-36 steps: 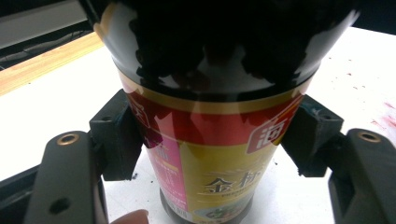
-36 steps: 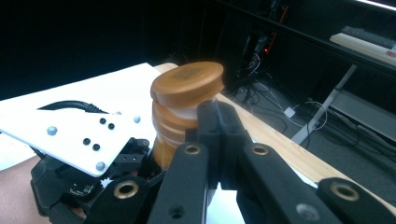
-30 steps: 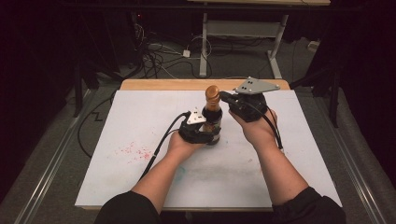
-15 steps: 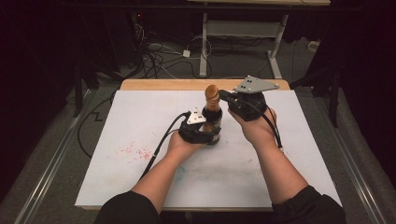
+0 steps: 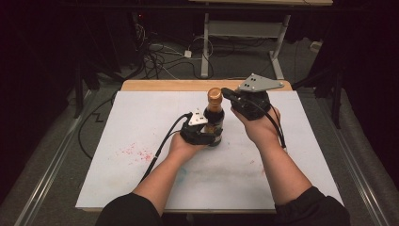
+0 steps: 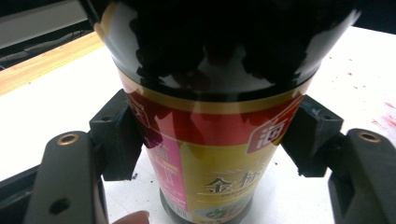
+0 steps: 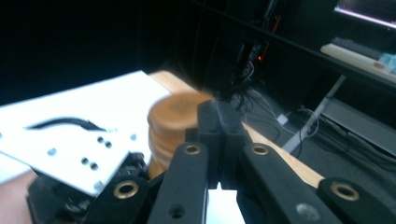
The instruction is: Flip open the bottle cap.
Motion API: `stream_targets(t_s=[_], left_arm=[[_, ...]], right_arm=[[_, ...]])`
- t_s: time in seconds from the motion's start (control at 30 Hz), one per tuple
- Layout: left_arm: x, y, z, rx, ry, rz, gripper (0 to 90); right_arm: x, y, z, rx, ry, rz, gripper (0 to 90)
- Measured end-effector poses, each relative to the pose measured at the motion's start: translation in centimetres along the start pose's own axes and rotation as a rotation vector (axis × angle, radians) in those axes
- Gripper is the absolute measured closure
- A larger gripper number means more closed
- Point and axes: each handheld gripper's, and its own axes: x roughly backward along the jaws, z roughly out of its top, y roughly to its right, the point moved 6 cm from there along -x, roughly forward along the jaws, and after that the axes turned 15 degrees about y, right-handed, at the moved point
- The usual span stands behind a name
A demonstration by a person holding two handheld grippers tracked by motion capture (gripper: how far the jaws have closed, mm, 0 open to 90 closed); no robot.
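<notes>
Two handheld grippers are working on one dark sauce bottle (image 5: 214,123), which is standing upright on the white worktop (image 5: 141,127) a little beyond its centre. The left gripper (image 5: 207,134) is clamping the bottle low on its body: in the left gripper view the black pads (image 6: 116,140) are pressing against both sides of the red-and-gold label (image 6: 219,154), with the dark glass shoulder rising above them. The left hand (image 5: 186,146) is wrapped around that gripper from the near side. The right gripper (image 5: 228,94) is being held at the height of the bottle's top, just beside the brown cap (image 5: 215,95), with its grey three-cornered plate (image 5: 256,84) tilted upward. In the right gripper view the jaws are pressed together with nothing between them, and the cap (image 7: 175,126) is sitting just to the left of the closed tips; whether the tips are touching the cap cannot be told. The right hand (image 5: 259,125) is gripping that tool from behind. Faint red stains (image 5: 136,153) are marking the worktop to the left of the left forearm.
</notes>
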Motion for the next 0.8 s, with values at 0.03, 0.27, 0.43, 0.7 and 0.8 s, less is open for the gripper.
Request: stream_targets(t_s=[0.03, 0.27, 0.43, 0.7, 0.8], left_arm=[[0.0, 0.0, 0.0, 0.002, 0.001, 0.000, 28.8], [0.0, 0.0, 0.0, 0.003, -0.001, -0.001, 28.8], [0.1, -0.1, 0.0, 0.006, 0.002, -0.002, 28.9], [0.1, -0.1, -0.1, 0.005, 0.002, 0.001, 28.9], [0.0, 0.1, 0.0, -0.003, 0.005, 0.002, 28.9]], right_arm=[[0.0, 0.1, -0.3, -0.003, -0.008, -0.002, 90.0], [-0.3, -0.2, -1.3, 0.008, -0.046, 0.007, 90.0], [-0.4, -0.4, -0.5, 0.011, -0.027, 0.011, 90.0], [-0.6, -0.8, 0.5, 0.028, -0.006, 0.013, 90.0], [-0.6, -1.1, 0.9, 0.024, 0.008, 0.026, 90.0]])
